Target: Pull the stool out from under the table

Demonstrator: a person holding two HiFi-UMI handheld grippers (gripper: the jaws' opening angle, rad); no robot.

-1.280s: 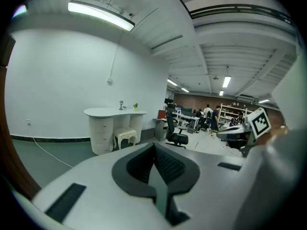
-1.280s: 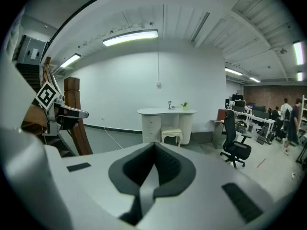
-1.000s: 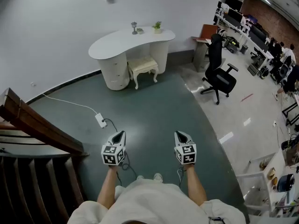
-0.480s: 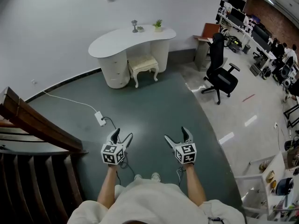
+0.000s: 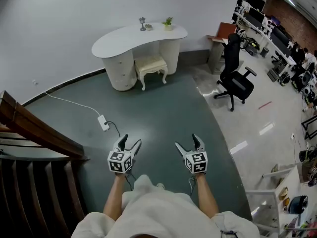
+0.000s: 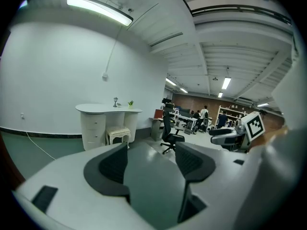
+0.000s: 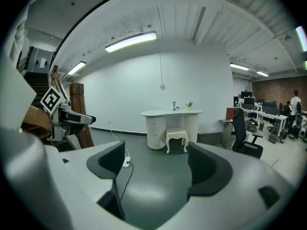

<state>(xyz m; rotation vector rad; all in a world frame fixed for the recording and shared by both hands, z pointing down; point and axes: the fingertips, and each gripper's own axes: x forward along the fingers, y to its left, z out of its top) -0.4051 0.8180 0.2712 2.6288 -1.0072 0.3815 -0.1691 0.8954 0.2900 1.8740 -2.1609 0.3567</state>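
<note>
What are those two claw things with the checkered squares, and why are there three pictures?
A person is holding two grabbing tools, one in each hand: the left gripper and the right gripper. The checkered cubes are part of the tools.

One picture comes from a camera on the person's head, looking down at the floor. The other two come from cameras riding on each gripper, looking out between its two jaws.

Both pairs of jaws are open and hold nothing.

Far across the floor stands a white table with a little plant on top and a stool tucked under it. A power strip lies on the floor. The grippers are nowhere near the stool yet.
</note>
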